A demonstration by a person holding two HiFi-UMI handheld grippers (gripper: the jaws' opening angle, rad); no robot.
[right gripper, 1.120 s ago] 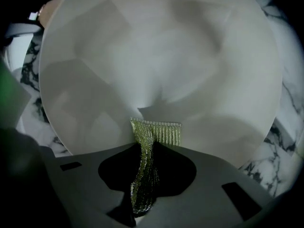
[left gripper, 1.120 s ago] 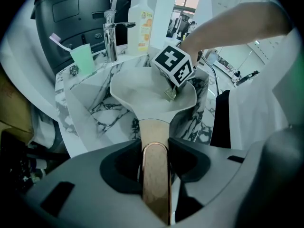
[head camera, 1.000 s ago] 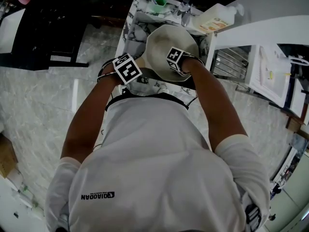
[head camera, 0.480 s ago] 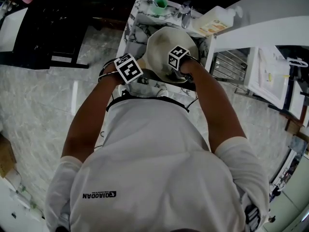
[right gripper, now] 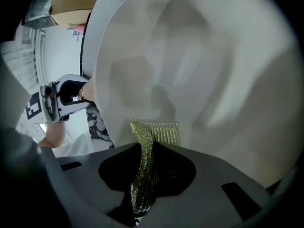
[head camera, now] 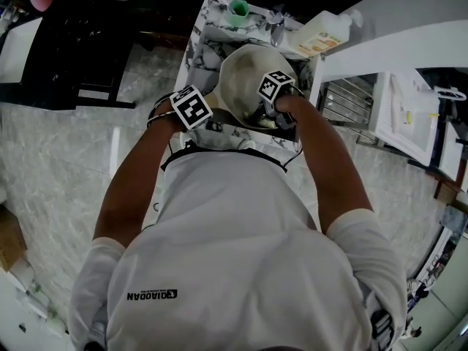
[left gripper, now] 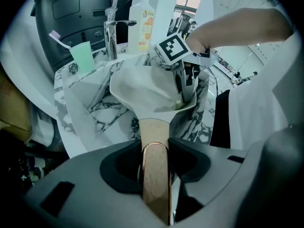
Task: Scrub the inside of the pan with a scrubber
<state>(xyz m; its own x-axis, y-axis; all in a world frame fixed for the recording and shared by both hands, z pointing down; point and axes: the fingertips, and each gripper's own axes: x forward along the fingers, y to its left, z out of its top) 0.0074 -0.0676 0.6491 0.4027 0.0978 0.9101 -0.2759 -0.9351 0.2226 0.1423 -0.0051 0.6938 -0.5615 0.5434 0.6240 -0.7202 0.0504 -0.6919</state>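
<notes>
Pan (left gripper: pixel 142 87) cream inside, wooden handle (left gripper: pixel 154 170); scrubber (right gripper: pixel 156 133) green.

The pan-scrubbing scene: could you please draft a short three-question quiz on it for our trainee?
1. True or false: the left gripper has its jaws shut on the handle of the pan.
2. What do the right gripper's jaws hold? A, a spoon; B, a green scrubber; C, a towel.
3. Fill in: the scrubber's free end lies against the ____ of the pan.
Key: 1 true; 2 B; 3 inside.
</notes>
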